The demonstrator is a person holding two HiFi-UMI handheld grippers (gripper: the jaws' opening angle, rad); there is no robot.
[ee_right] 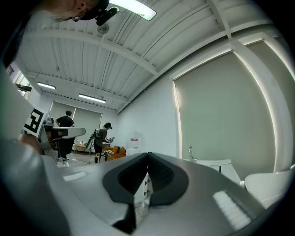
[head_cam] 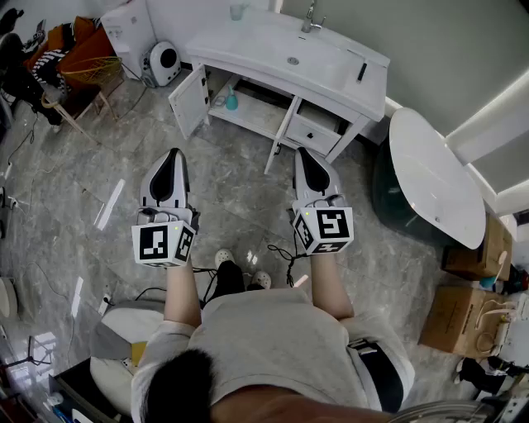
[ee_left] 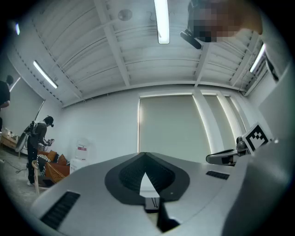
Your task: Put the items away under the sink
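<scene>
Left claw (ee_left: 145,156) grey, ribbed, closed, right claw (ee_right: 148,155) alike

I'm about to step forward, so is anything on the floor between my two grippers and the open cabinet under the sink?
Nothing visible does. Only bare floor lies between the left gripper, the right gripper and the cabinet. The cabinet's door on the left stands swung open.

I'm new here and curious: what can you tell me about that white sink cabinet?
The white sink cabinet stands against the wall on grey stone-look floor. Its top holds a basin with a drain and a metal tap behind. One door hangs open; a teal bottle sits on the shelf inside.
</scene>
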